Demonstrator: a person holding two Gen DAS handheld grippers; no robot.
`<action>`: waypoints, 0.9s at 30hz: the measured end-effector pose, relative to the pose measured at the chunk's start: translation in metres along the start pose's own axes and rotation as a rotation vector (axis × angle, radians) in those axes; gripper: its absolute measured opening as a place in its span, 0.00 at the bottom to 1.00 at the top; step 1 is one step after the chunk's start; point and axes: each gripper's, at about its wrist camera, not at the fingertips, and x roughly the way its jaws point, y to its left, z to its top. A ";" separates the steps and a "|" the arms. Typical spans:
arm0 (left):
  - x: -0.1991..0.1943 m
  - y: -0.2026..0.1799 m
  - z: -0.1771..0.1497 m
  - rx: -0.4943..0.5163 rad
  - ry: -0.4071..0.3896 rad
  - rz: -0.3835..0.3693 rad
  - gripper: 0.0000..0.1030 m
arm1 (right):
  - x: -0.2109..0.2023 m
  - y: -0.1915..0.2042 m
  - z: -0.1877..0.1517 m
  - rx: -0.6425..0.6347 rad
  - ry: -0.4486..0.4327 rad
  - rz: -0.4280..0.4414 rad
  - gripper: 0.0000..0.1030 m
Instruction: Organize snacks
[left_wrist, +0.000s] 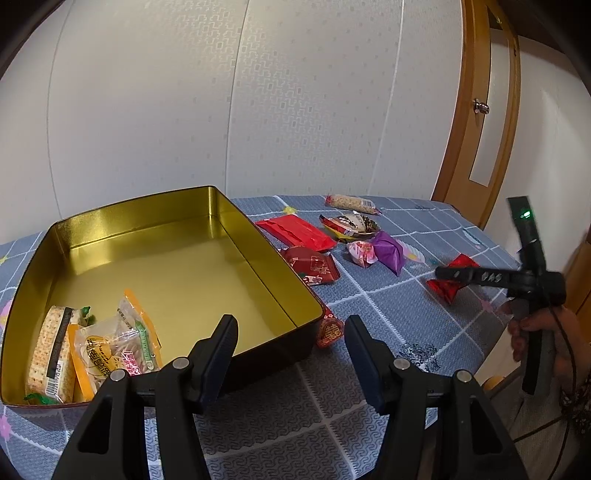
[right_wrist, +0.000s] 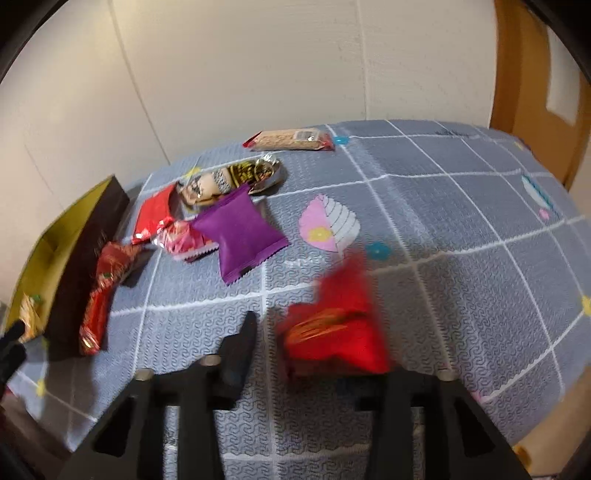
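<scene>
An open gold-lined tin (left_wrist: 264, 236) sits on the left of the table, with a cracker pack (left_wrist: 51, 350) and a few clear-wrapped snacks (left_wrist: 110, 347) in its near-left corner. My left gripper (left_wrist: 291, 325) hangs open and empty over the tin's near-right corner. At the right, a blurred red snack packet (right_wrist: 332, 328) lies between the half-closed jaws of my right gripper (right_wrist: 310, 321). A gap shows beside the left finger (right_wrist: 243, 343), and the packet hides the right finger. The left wrist view shows that gripper (left_wrist: 443, 274) low over the red packet (left_wrist: 448, 288).
Loose snacks lie between tin and gripper: a purple pouch (right_wrist: 240, 232), a pink wrapper (right_wrist: 181, 236), a flat red packet (right_wrist: 155, 210), a brown-and-silver bag (right_wrist: 236, 177), a long cereal bar (right_wrist: 291, 139) and dark red packets (right_wrist: 107, 273) against the tin (right_wrist: 74, 229). A wooden door (left_wrist: 480, 110) stands behind.
</scene>
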 end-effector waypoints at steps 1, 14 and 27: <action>0.000 0.000 0.000 0.000 -0.001 -0.002 0.59 | -0.006 -0.004 0.001 0.019 -0.024 0.008 0.56; 0.000 -0.001 0.001 -0.001 -0.008 -0.013 0.59 | -0.004 -0.031 -0.001 0.126 0.006 0.035 0.57; 0.013 -0.030 0.006 -0.033 0.023 -0.027 0.59 | -0.003 -0.029 0.007 0.129 -0.047 0.021 0.33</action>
